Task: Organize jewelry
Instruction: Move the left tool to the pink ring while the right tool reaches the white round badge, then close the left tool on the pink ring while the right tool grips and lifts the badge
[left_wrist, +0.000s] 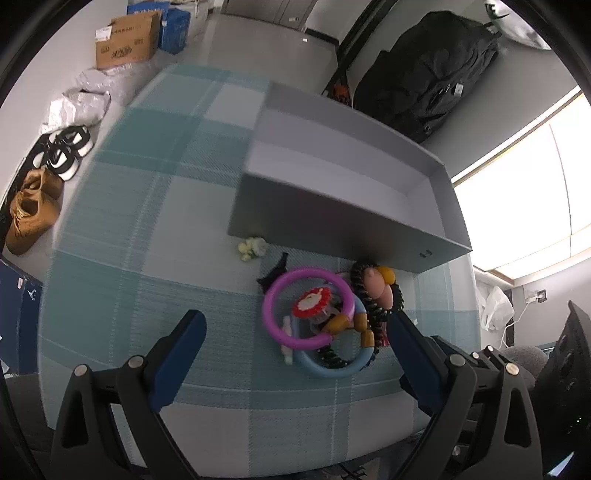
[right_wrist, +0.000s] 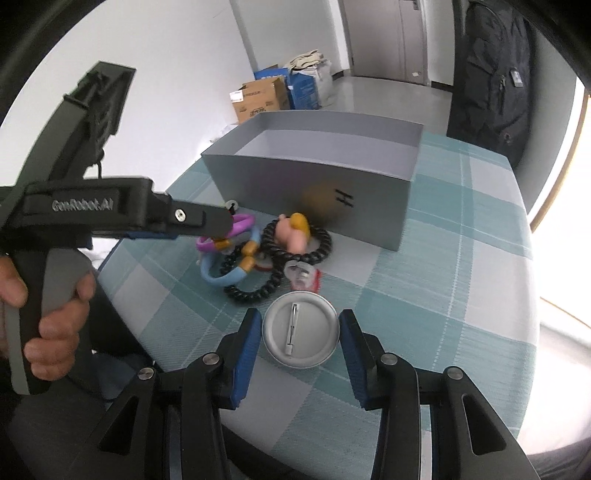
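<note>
A pile of jewelry lies on the checked tablecloth before an empty grey box (left_wrist: 332, 206) (right_wrist: 317, 184): a purple bangle (left_wrist: 273, 295) (right_wrist: 242, 225), a blue bangle (left_wrist: 332, 369) (right_wrist: 218, 278), black coiled hair ties (left_wrist: 373, 306) (right_wrist: 321, 240), a pink and yellow figure (left_wrist: 378, 286) (right_wrist: 295, 230) and a red clip (left_wrist: 312, 301). My left gripper (left_wrist: 295, 328) is open above the pile. My right gripper (right_wrist: 297, 334) is open around a round silver pin badge (right_wrist: 301, 328) lying face down, fingers (right_wrist: 247, 339) apart from its rim.
A small white flower piece (left_wrist: 251, 248) lies by the box's near corner. Shoes (left_wrist: 33, 206), cardboard boxes (left_wrist: 125, 40) and bags stand on the floor beyond the table. A black backpack (left_wrist: 428, 70) stands behind the box. The left hand-held gripper shows in the right wrist view (right_wrist: 110, 206).
</note>
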